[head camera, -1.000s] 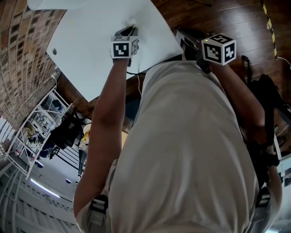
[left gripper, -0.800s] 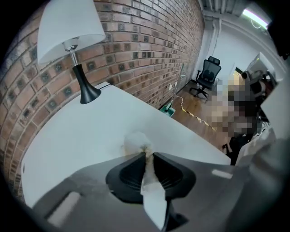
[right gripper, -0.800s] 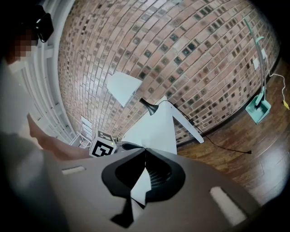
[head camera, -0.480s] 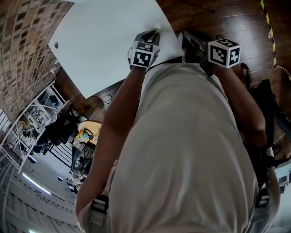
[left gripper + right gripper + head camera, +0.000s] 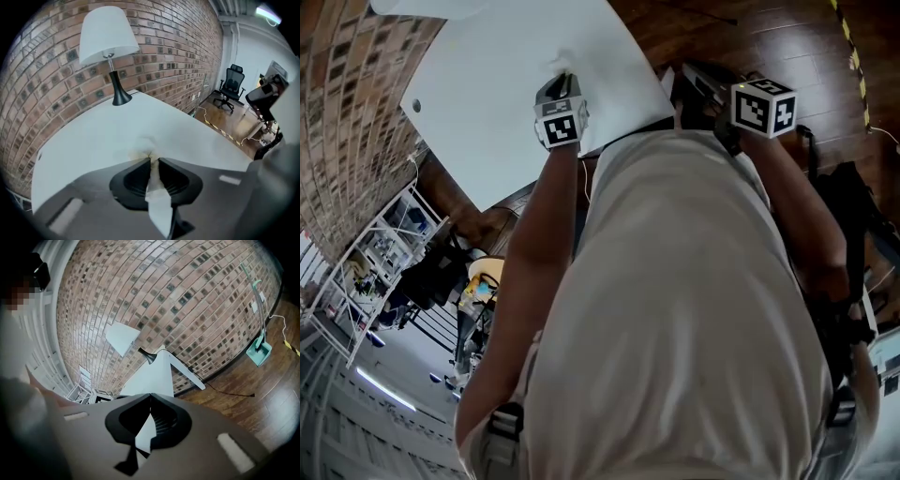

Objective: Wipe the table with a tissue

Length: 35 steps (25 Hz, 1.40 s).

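Note:
A white tissue [image 5: 158,202] is pinched between the jaws of my left gripper [image 5: 154,161]. Its crumpled front end [image 5: 146,146] presses on the white table [image 5: 89,136], with a faint yellowish smear right at the jaw tips. In the head view the left gripper [image 5: 562,82] points down onto the table [image 5: 487,66] near its near edge. My right gripper [image 5: 701,86] is held off the table's right side over the wooden floor. Its jaws meet at the tips [image 5: 150,395] with nothing between them.
A lamp with a white shade [image 5: 108,35] and black base [image 5: 121,98] stands at the table's far end by the brick wall. An office chair [image 5: 230,86] is off to the right. A green dustpan [image 5: 258,351] leans at the wall. The person's torso [image 5: 694,309] fills the head view.
The left gripper swept right along the table with the tissue, then came back left. The right gripper has stayed where it was.

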### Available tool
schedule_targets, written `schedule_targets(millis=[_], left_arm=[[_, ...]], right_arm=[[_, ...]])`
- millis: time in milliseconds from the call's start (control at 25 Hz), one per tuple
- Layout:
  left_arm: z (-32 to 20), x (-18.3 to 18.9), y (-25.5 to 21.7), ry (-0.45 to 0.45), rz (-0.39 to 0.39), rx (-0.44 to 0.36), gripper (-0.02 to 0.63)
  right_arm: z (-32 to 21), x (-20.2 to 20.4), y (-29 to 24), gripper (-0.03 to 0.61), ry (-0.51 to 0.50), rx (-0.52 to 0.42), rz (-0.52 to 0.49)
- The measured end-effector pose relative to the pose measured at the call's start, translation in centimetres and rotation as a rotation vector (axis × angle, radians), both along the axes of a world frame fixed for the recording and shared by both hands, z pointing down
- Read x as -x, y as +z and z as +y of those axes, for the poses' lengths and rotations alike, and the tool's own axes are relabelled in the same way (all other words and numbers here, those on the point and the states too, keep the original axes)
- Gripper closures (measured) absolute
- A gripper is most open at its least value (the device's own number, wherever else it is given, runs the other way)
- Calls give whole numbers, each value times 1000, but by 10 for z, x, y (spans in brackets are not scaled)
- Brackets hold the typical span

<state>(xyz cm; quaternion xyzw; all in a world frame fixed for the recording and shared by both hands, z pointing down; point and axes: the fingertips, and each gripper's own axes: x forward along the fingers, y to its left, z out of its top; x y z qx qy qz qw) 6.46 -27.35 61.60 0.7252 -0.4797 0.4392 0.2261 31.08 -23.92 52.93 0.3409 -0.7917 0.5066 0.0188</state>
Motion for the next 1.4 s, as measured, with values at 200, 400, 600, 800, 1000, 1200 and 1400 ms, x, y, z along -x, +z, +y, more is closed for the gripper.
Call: schedule_targets(millis=[200,400,600,800,1000,1200,1400], left_arm=[[3,-58,8,111,9,11,552],[20,-63,4,338,54,33,551],[53,-115,2,355,128,34,552],[42,-87,-24,194,183,-40,552],[62,-65,-51,80,278,-79,551],[81,-61,-80,44,391,-143,552],[92,-47,-115,-6,487,-254,551]], right_arm=[[5,-6,-2,571,6,6,15],[-4,41,-3,571,31,10,-5],[14,13,-6,571,-33,-43,36],[19,23,-18,571,-112,-104,69],[31,48,-27,571,-223,-187,111],[30,77,-42,571,-322,-309,132],[36,110,-64,571,-410,-422,164]])
